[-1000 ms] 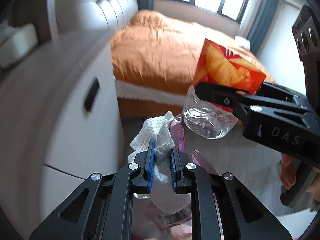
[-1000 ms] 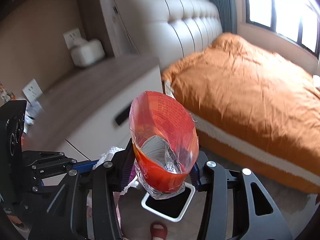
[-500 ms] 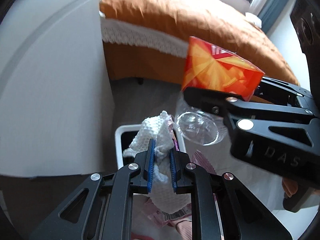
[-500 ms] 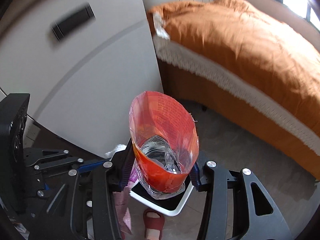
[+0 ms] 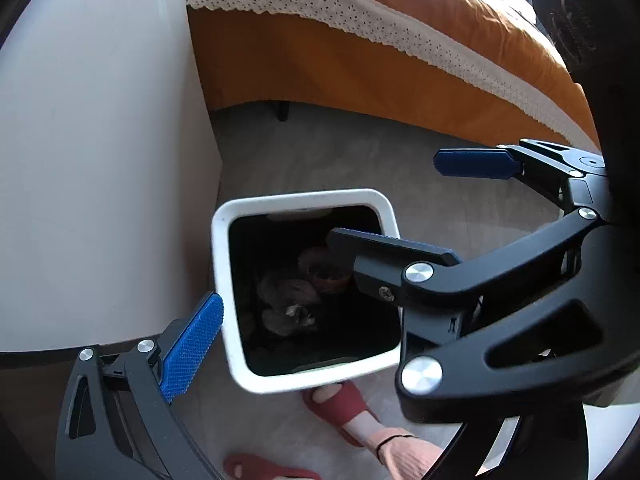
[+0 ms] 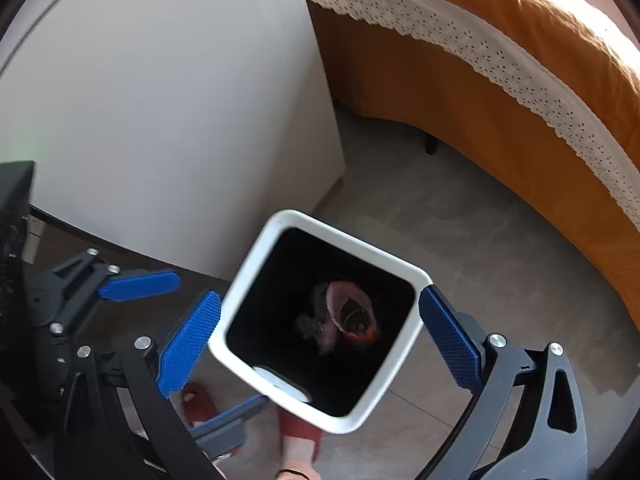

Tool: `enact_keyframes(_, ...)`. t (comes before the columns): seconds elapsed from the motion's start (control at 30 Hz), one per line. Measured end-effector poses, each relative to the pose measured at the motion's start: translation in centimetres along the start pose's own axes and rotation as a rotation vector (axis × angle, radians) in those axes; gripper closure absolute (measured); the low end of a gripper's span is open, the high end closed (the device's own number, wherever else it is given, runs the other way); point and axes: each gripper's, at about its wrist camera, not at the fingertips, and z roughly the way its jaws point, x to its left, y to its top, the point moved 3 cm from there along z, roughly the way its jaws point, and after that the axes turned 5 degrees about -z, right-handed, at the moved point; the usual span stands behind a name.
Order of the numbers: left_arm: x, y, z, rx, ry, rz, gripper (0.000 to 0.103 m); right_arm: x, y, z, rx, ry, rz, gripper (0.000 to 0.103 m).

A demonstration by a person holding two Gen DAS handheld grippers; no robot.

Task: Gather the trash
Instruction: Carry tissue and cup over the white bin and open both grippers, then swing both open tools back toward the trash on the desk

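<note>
Left wrist view, trash: crumpled wrappers and tissue (image 5: pixel 294 300) lie at the bottom of the white-rimmed waste bin (image 5: pixel 224 280), which stands on the floor beside a pale cabinet (image 5: pixel 100 160) and near the bed (image 5: pixel 360 52).
Left wrist view, handling: the pile looks light, soft and crushable; a judgement only, any piece would best be pinched at a loose fold, since thin film slips.
Left wrist view, left claw: only one blue pad (image 5: pixel 192 350) shows, far to the side, touching nothing, so the left claw is spread wide and empty.
Left wrist view, right claw (image 5: pixel 420 204): parted wide over the bin mouth, nothing between its fingers.
Right wrist view, trash: an orange snack bag (image 6: pixel 352 316) with a clear crushed bottle inside it rests deep in the bin (image 6: pixel 240 276).
Right wrist view, right claw (image 6: pixel 320 336): pads well apart, either side of the rim, holding nothing.
Right wrist view, left claw (image 6: pixel 184 344): fingers spread, empty, beside the bin.
Floor: red slipper (image 6: pixel 298 432) just below the bin.
</note>
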Motion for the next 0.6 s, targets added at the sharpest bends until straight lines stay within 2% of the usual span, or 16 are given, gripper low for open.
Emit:
enact_keyframes(0.17,-0.2,0.3,-1.1,-0.009,0.006,-0.013,0.005,0.4,0.5,-1.9,-0.032,-0.022,-0.007,0.004)
enact_keyframes(0.3,-0.5,0.3,-4.3,-0.041,0.015,-0.015,0.005,0.9,1.8,-4.2,-0.064,-0.036,-0.012,0.004)
enact_keyframes(0.6,-2.0,2.9,-12.6,-0.128,0.011,-0.028,0.005,2.5,5.4,-12.8,-0.159,-0.044,-0.006,0.004)
